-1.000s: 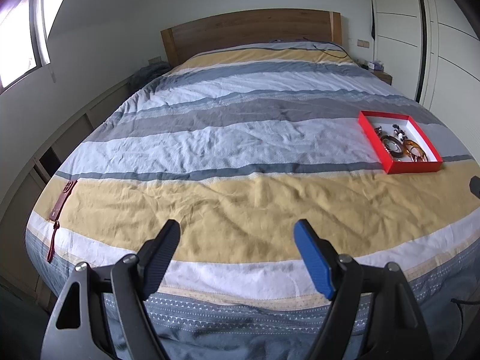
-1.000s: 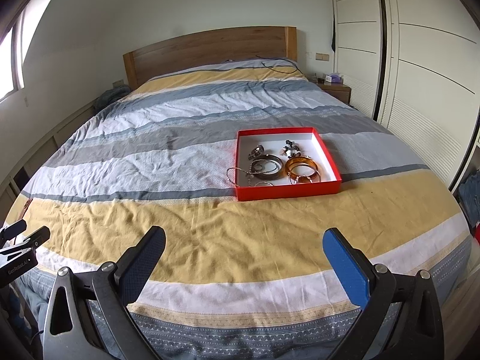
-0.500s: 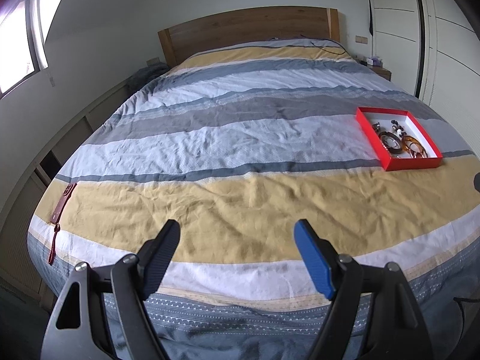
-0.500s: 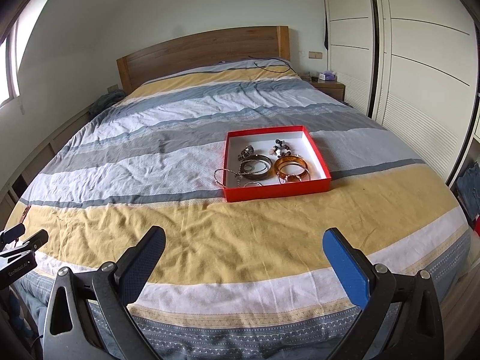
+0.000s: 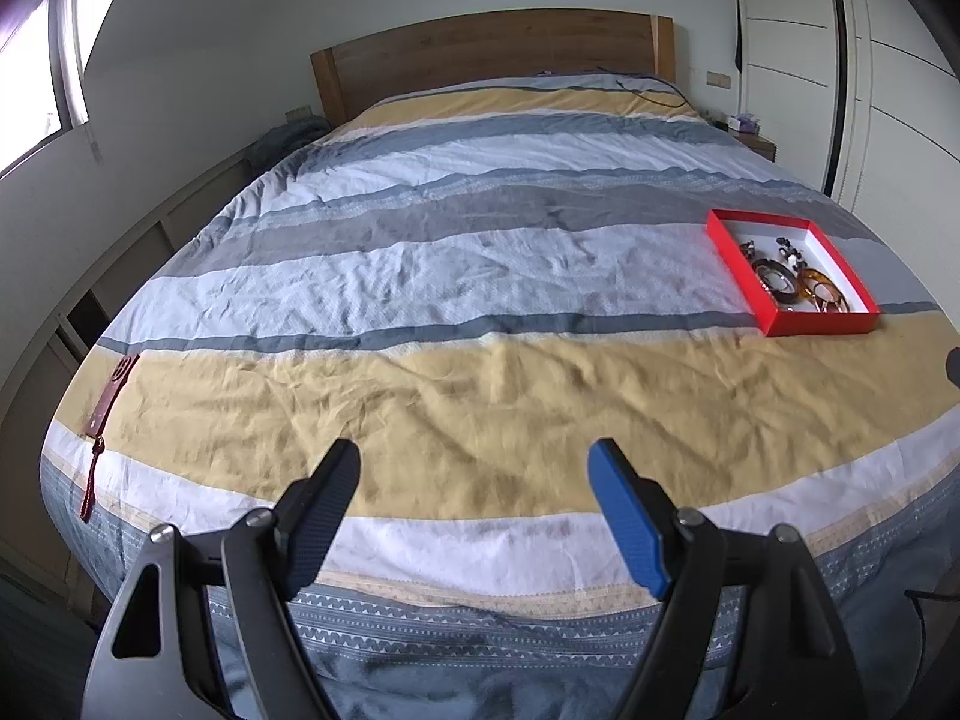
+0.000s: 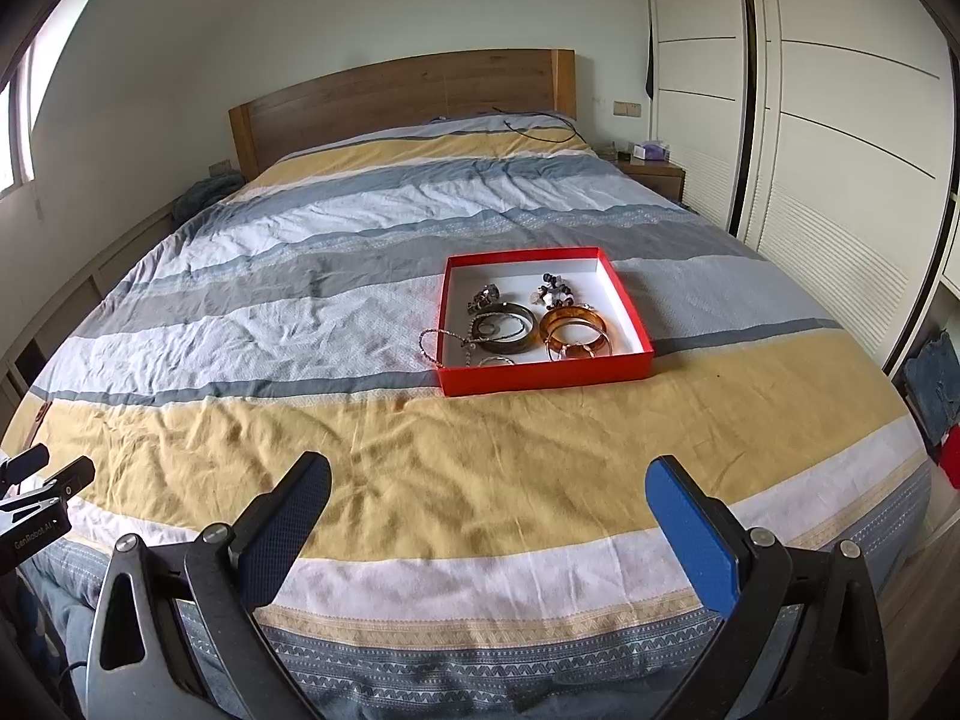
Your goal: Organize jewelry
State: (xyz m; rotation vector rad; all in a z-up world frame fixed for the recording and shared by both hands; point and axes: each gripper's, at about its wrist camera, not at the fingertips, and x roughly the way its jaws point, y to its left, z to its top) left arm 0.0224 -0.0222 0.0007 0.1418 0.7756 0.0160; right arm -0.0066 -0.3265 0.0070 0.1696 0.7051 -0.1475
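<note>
blue and black rubber pads face each other across a wide gap on the right gripper, nothing between them; the left gripper stands spread just as wide and just as empty, both held low over the foot of the bed. out past the right claw, well apart from it on the striped duvet, sits the red box, lidless, with its white floor showing. inside it lie a dark bangle, an amber bangle beside it, thin rings near the front wall and small clusters towards the back that i take for earrings or charms, though they are too small to be sure. a beaded chain loops over the left wall, part in and part out on the cover. far off by the left edge of the bed lies a dark red strap.

as for progress: nearly all the jewelry already rests in the box in a loose heap, so this fits either a pile waiting to be sorted or pieces gathered in, with the chain only half in. the box sits nearly square to the bed, its sides running towards the headboard; the bangles lie flat, openings upward.
</note>
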